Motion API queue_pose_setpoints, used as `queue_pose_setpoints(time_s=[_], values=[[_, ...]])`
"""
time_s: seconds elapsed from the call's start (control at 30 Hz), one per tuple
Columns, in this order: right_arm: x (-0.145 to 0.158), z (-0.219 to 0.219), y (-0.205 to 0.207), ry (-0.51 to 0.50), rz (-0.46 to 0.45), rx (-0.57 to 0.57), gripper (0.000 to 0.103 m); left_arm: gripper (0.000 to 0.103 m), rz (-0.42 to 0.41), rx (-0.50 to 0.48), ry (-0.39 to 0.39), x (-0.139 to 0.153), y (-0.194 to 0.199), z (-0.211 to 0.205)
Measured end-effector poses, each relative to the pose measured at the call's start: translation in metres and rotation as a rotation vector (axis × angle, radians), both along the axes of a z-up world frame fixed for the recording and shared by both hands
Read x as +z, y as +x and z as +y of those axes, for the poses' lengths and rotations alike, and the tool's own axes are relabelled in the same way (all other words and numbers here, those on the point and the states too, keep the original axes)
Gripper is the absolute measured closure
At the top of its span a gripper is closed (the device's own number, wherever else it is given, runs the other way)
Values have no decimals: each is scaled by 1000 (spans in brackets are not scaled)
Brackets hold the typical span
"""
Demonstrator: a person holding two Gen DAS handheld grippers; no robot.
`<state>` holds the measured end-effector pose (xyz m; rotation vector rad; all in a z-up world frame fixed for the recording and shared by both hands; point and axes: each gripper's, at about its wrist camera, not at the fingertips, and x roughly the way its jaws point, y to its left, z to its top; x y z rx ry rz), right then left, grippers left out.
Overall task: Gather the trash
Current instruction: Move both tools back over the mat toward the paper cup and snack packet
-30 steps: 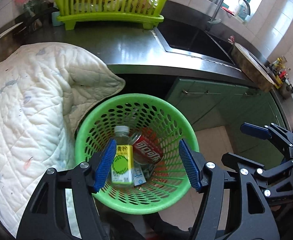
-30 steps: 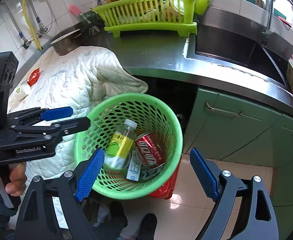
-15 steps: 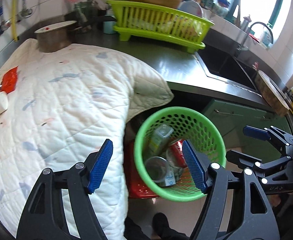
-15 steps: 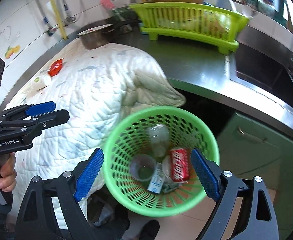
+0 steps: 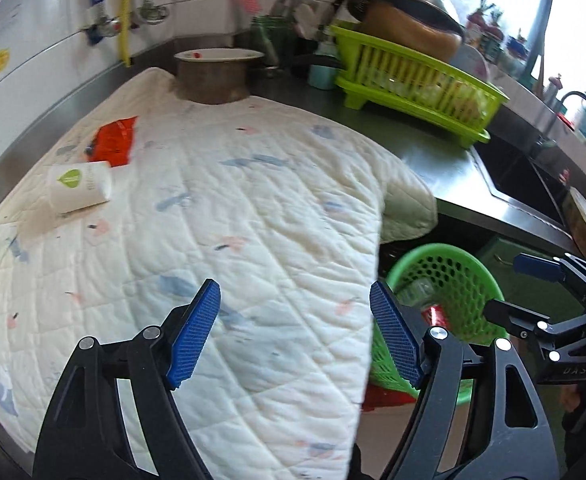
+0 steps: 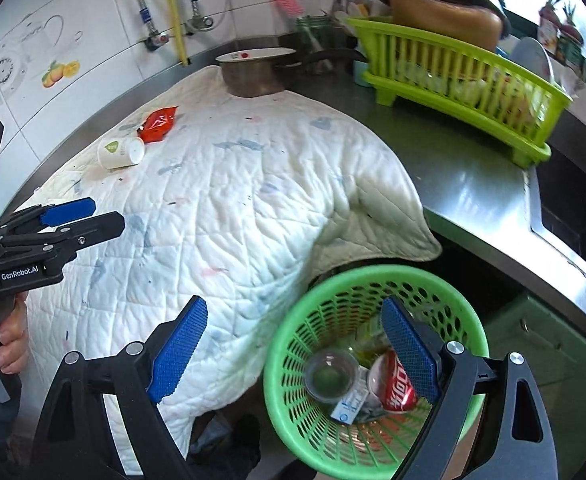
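A white paper cup [image 5: 79, 192] lies on its side on the white quilted cloth [image 5: 233, 220], with a red wrapper [image 5: 113, 142] just beyond it; both also show in the right wrist view, the cup [image 6: 120, 153] and the wrapper [image 6: 157, 123]. A green mesh basket [image 6: 373, 364] stands on the floor below the counter edge and holds a red can [image 6: 395, 384], a clear plastic cup [image 6: 331, 372] and other litter. My left gripper [image 5: 295, 336] is open and empty above the cloth. My right gripper [image 6: 293, 350] is open and empty above the basket's left rim.
A metal pot [image 5: 213, 76] with a plate on it stands at the cloth's far end. A lime dish rack [image 5: 417, 84] sits on the steel counter [image 6: 473, 184], and the sink [image 5: 525, 180] lies to the right. Green cabinet doors [image 6: 553, 332] are behind the basket.
Both grippers have swung up and to the left, away from over the basket toward the cloth. The paper cup and red wrapper have come into closer view. Both stay open and empty.
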<state>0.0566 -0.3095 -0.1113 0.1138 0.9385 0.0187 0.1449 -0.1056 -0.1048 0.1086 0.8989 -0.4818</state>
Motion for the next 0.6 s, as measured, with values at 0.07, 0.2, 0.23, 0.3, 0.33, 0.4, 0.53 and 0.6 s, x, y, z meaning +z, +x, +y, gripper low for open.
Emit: queue_pose_setpoints(time_s=[0.07,0.2,0.23,0.3,0.33,0.4,0.53,0.6], values=[[2,9,10,-2,-2,21,18,26,-7,32,7,2,7,13],[5,29,33,-12,-7,61,18,24,-15,98,8,5,23,44],[6,34,38,-16,-8,72,18,24,-18,118,7,6,27,53],[7,46,50,-21,-9,97,18,24,-17,152,5,6,35,68],[7,52,56,-25,-10,108,18,24,-17,169,6,6,38,75],[8,63,68,-30,-12,131,18,23,-18,201,11,6,45,89],[9,81,90,-33,-19,168,18,20,-17,271,17,4,61,116],[11,93,105,-37,-25,189,18,20,-11,310,17,3,70,130]])
